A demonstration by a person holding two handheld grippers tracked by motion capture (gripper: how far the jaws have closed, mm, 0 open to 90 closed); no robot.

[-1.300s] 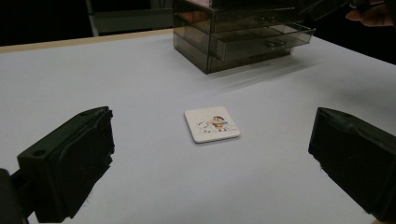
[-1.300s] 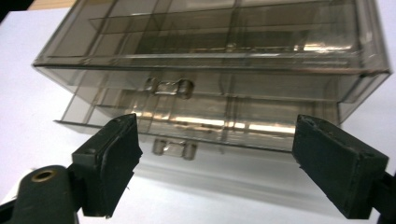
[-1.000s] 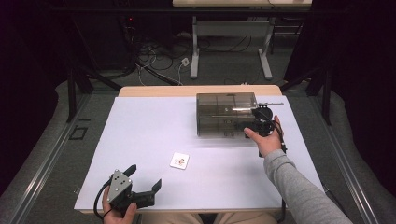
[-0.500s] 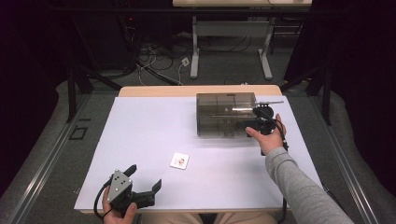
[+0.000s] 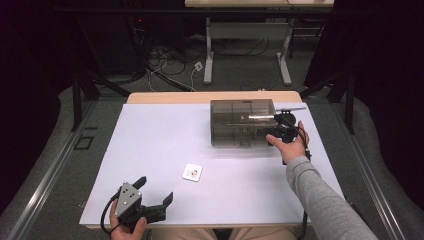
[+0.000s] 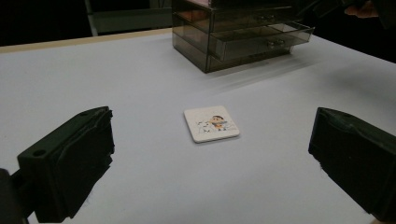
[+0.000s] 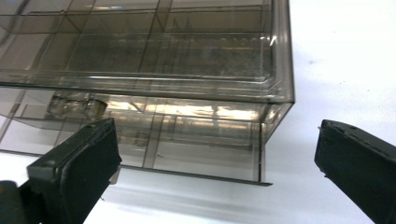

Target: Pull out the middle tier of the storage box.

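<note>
Right ahead of the right tool [image 5: 278,129] sits the organizer [image 5: 243,122], a smoky clear plastic box of drawers, and the tool is up close against its front right corner. Its jaws are spread wide, nothing between them. From the right gripper view one drawer [image 7: 187,135] juts out a little past the box front, just beyond the jaws, and its knobs sit above the left jaw. No brand or label reads on the plastic.

Down at the near edge of the desk [image 5: 165,135], the left tool [image 5: 152,197] hovers with jaws gaping too, holding nothing. Straight in front of it, a short way off, lies a small white card [image 6: 211,123], flat on the desk, with a cartoon figure printed on it. No lettering can be made out there. Farther beyond the card stands the organizer, with the right tool at its far side.
</note>
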